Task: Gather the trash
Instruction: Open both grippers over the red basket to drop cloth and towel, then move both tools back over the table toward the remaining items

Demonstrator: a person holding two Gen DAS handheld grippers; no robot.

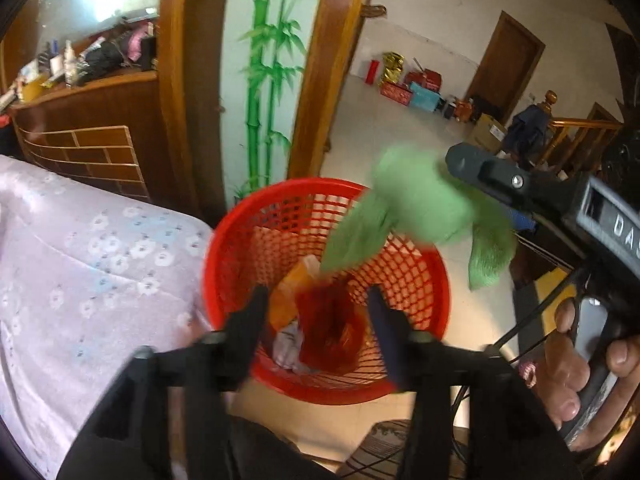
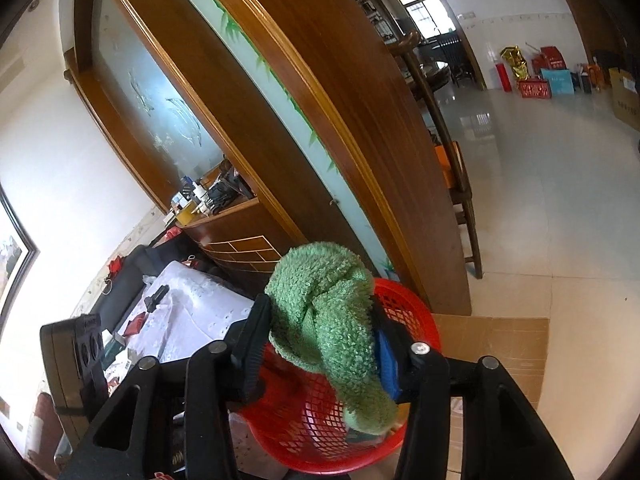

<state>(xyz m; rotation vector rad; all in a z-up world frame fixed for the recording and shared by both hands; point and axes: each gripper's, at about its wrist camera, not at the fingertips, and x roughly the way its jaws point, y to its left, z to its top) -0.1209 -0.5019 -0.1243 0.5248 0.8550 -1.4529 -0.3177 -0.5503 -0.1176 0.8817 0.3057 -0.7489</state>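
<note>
A red mesh basket (image 1: 224, 240) stands on the floor beside a cloth-covered surface. My left gripper (image 1: 318, 312) hangs open right over it. A blurred red crinkly wrapper (image 1: 328, 328) lies loose below its fingers, inside the basket, next to an orange packet (image 1: 286, 296) and white paper. My right gripper (image 1: 476, 196) reaches in from the right, shut on a green fuzzy cloth (image 1: 416, 212) above the basket's far rim. In the right wrist view the green cloth (image 2: 324, 304) fills the gap of my right gripper (image 2: 320, 312), and its tail hangs into the basket (image 2: 416, 316).
A lilac flowered cover (image 1: 80, 260) borders the basket on the left. Behind it rises a wooden partition with painted bamboo (image 1: 268, 80). Flat cardboard (image 2: 492, 340) lies on the tiled floor to the right, and a wooden chair (image 2: 460, 200) stands beyond. A hand (image 1: 568, 360) grips the right handle.
</note>
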